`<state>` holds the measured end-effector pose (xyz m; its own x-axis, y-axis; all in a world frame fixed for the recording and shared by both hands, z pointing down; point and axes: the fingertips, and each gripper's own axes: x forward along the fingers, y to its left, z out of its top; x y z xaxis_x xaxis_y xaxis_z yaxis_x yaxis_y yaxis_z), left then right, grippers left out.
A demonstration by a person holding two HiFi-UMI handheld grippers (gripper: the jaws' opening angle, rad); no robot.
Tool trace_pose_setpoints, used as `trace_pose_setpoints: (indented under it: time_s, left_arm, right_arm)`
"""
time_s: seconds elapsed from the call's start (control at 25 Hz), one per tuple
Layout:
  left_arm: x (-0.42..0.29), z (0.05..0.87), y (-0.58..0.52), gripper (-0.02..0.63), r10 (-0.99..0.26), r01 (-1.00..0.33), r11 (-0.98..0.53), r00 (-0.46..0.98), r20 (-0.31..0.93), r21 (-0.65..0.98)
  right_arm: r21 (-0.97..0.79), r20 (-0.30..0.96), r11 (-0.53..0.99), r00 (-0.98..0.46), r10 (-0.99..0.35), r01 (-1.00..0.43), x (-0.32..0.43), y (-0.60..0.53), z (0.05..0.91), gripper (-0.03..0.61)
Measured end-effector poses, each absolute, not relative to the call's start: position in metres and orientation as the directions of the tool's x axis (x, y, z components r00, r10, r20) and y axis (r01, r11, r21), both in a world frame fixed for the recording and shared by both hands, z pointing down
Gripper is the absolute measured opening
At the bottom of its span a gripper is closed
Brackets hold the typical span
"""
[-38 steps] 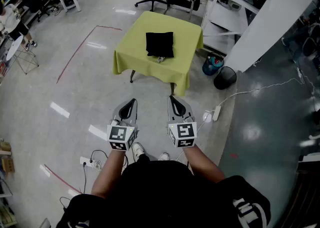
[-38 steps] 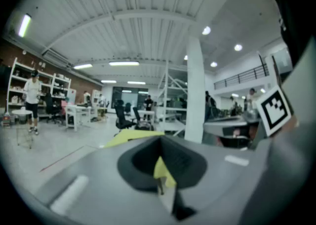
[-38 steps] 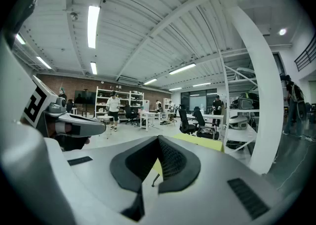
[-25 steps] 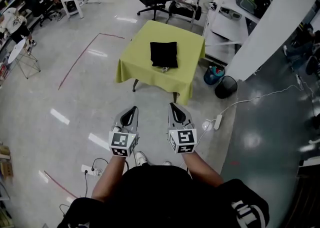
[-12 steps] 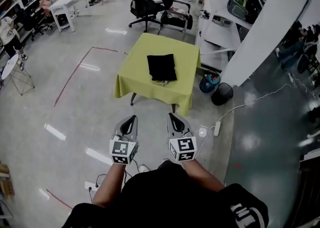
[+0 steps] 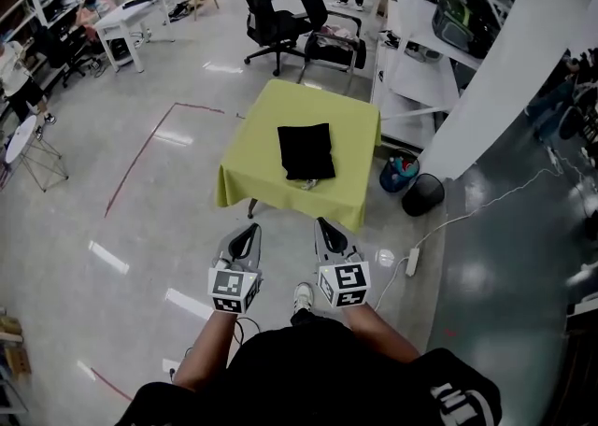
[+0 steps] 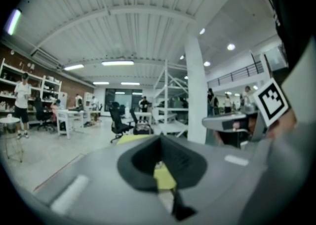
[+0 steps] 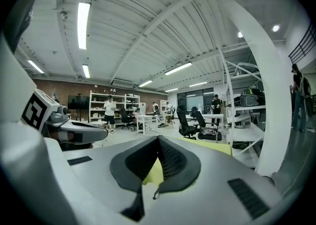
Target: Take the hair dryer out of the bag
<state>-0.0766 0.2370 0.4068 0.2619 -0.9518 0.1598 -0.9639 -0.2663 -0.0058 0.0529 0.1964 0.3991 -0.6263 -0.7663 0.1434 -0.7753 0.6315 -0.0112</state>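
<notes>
You have done none of the task itself yet; everything is still ahead of you.

At your 11 o'clock, your left gripper [image 6: 248, 230] is held out roughly level above the grey polished floor [image 6: 140, 219]. It is well apart from anything it could handle. The left gripper view shows its jaws pressed together with nothing between them.

At 12 o'clock, well beyond both grippers, stands the square table draped in a yellow-green cloth [image 6: 250, 177]. The flat black fabric bag [image 6: 306, 150] lies near the middle of it. No hair dryer shows in any view, so it is most likely inside the bag. From here you cannot tell which side the bag opens on. Something small and pale lies at the bag's 6 o'clock edge, too small to make out.

At your 1 o'clock, your right gripper [image 6: 323, 225] is level with its partner, and its jaws are likewise squeezed together on nothing.

What remains is to reach the table, spread the jaws, find the bag's mouth, steady the bag with one gripper and draw the dryer out with the other.
</notes>
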Motion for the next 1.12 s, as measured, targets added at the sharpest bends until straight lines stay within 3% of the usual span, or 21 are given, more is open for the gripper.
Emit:
trace_pose_setpoints:
  time_s: [0.48,1.12]
  left_arm:
    - [-0.073,0.409,0.125,0.008,-0.955,-0.970,-0.242,0.233,0.182,-0.027]
    - [-0.068,0.423,0.074,0.008,-0.949,-0.976,-0.219,0.208,0.239,-0.018]
  right_arm:
    - [-0.036,0.143,0.676,-0.673,-0.725,-0.736,0.052,0.084,0.403,0.006]
    - [-0.073,0.181,0.682,-0.682,-0.708,-0.728,0.058,0.021,0.425,0.006]
